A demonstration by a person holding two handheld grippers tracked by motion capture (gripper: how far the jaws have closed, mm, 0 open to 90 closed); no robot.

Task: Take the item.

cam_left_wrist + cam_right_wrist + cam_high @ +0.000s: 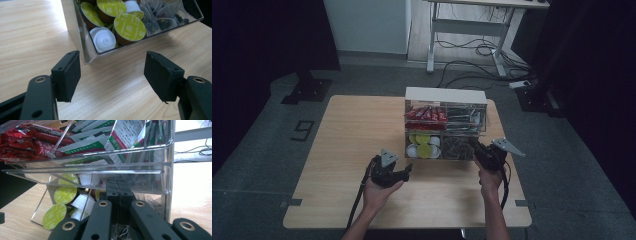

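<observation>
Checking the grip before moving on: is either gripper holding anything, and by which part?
The left gripper is open and empty. The right gripper is shut inside the tea bag compartment; what it pinches cannot be told.

one organizer [445, 95], two grippers [394, 172]

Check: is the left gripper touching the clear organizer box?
Apart. In the left gripper view, bare tabletop shows between the open left gripper and the clear organizer box; nothing lies between the pads.
</observation>
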